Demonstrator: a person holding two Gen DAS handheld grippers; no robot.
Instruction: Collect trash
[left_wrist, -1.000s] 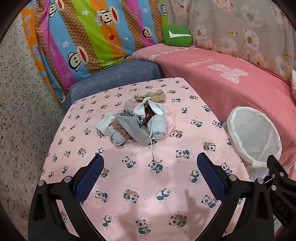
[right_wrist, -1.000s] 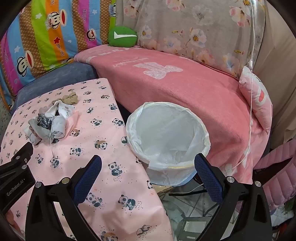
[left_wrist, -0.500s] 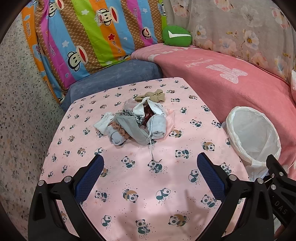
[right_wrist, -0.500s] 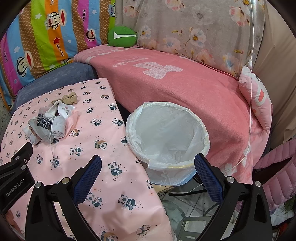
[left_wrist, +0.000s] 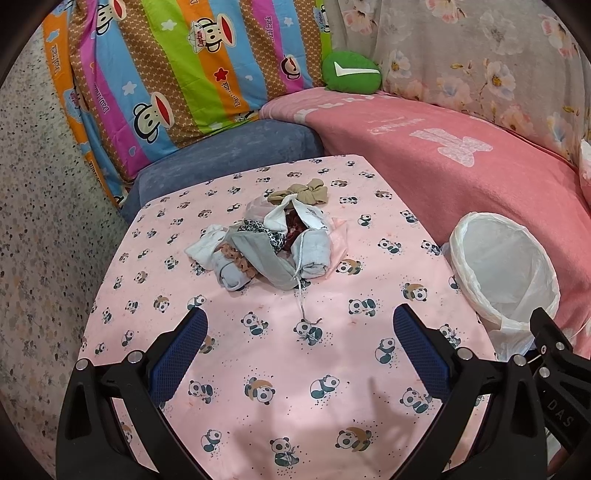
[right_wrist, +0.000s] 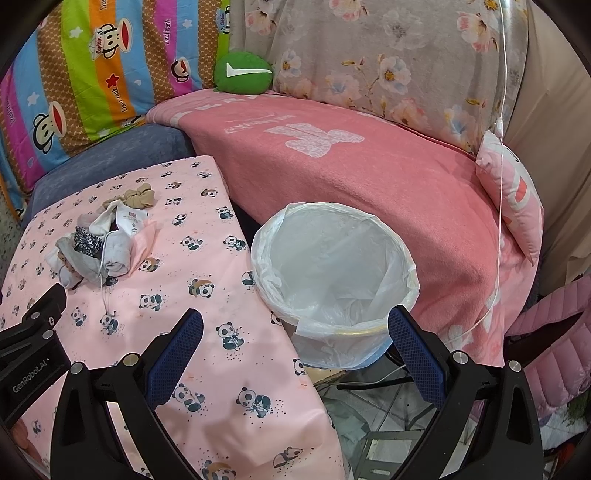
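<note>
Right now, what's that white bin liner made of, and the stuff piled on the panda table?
The bin liner looks like thin plastic film: translucent, crinkled, slightly shiny. The pile looks like soft fabric, probably socks and knitted bits: matte, rolled and floppy, with one loose string trailing.

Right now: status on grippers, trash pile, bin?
Left gripper open, empty. Right gripper open, empty, above bin. Trash pile untouched on table. Path to pile unobstructed.
</note>
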